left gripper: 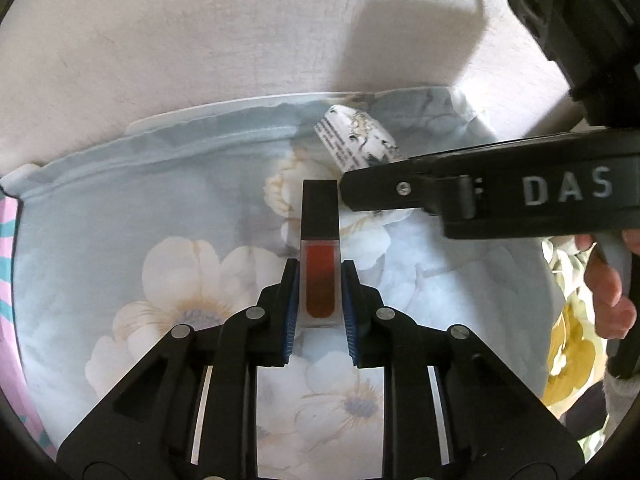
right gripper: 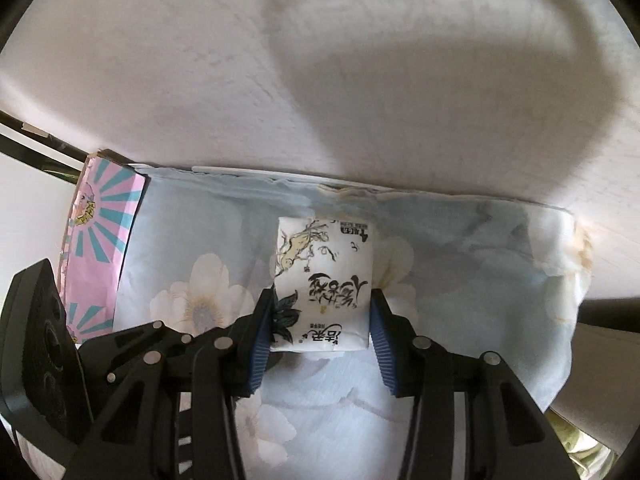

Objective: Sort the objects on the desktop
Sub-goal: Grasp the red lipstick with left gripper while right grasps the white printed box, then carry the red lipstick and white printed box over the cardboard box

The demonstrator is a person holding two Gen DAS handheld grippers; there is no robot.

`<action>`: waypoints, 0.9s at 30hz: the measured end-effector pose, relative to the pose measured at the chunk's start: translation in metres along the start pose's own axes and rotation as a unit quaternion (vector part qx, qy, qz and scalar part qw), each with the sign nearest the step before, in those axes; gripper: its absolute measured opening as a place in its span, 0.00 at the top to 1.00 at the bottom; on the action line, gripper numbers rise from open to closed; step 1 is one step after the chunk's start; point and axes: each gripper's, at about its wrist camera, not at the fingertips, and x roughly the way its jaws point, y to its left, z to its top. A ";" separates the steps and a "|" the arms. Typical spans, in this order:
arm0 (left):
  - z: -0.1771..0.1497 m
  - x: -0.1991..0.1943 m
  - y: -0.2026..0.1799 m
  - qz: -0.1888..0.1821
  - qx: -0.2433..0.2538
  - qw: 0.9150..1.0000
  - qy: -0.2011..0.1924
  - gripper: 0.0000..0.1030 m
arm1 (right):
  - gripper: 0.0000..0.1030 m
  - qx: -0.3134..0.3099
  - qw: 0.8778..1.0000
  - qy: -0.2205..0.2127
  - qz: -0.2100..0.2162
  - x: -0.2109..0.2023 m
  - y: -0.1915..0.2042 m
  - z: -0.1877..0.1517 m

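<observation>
A lip gloss tube (left gripper: 319, 216) with a black cap and red fill lies on a pale blue floral cloth (left gripper: 160, 208). My left gripper (left gripper: 320, 270) is shut on its clear lower half, the blue pads pressing both sides. A white tissue pack (right gripper: 324, 280) printed with black ink drawings lies on the same cloth (right gripper: 460, 260). My right gripper (right gripper: 322, 304) straddles it, and both pads touch its sides. In the left wrist view the tissue pack (left gripper: 356, 136) lies just beyond the tube, partly hidden by the right gripper's finger (left gripper: 380, 188).
A pink and teal patterned box (right gripper: 100, 240) borders the cloth on the left. White tabletop (right gripper: 280, 80) lies beyond the cloth's far edge. A person's hand (left gripper: 608, 280) holds the right gripper's handle. The left gripper's body (right gripper: 36, 340) stands close on the left.
</observation>
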 end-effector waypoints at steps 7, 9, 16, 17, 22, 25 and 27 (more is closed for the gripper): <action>-0.007 -0.012 -0.003 0.000 0.023 1.000 -0.001 0.83 | 0.59 0.010 1.000 -0.007 -0.012 -0.020 0.002 -0.007; -0.010 -0.017 -0.002 -0.002 0.026 1.000 -0.003 0.83 | 0.59 0.008 1.000 -0.010 -0.018 -0.028 0.004 -0.010; -0.020 -0.061 0.007 -0.005 0.042 0.999 -0.011 0.83 | 0.59 0.001 0.999 -0.016 -0.039 -0.057 0.019 -0.018; -0.021 -0.067 0.009 -0.006 0.041 0.999 -0.013 0.83 | 0.59 -0.002 0.999 -0.016 -0.042 -0.060 0.023 -0.018; -0.023 -0.112 0.019 0.016 0.059 0.998 -0.033 0.83 | 0.59 -0.042 0.997 -0.007 -0.065 -0.074 0.051 -0.016; -0.027 -0.144 0.045 0.028 0.045 0.998 -0.043 0.83 | 0.59 -0.071 0.995 -0.012 -0.071 -0.079 0.075 -0.012; -0.024 -0.165 0.069 0.023 0.032 0.998 -0.043 0.83 | 0.59 -0.085 0.994 -0.018 -0.068 -0.082 0.091 -0.006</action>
